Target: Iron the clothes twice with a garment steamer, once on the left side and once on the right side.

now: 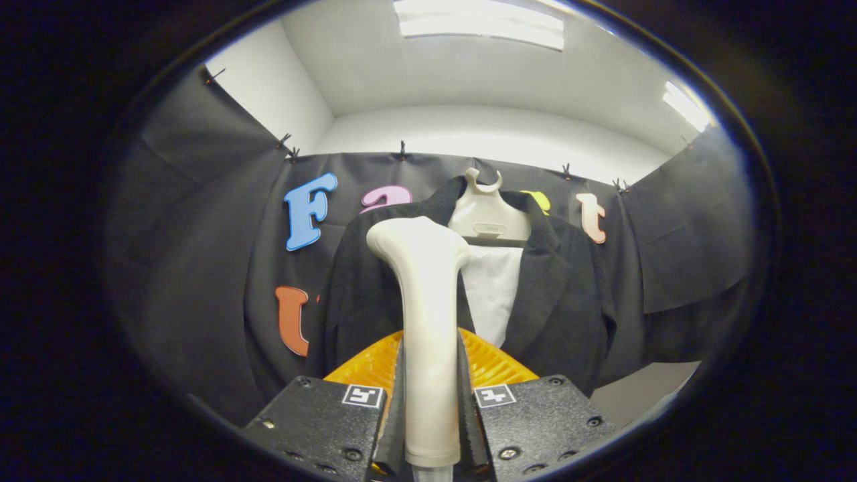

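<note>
The dark jacket (562,294) hung on its pale hanger (487,217) against the booth wall, beyond the fingers, white lining (494,294) showing at the open front. The steamer (428,321) stood upright, its handle clamped between both fingers (469,415), head near the jacket's left panel. Best kept upright and drawn smoothly along that panel, judging from here.
</note>
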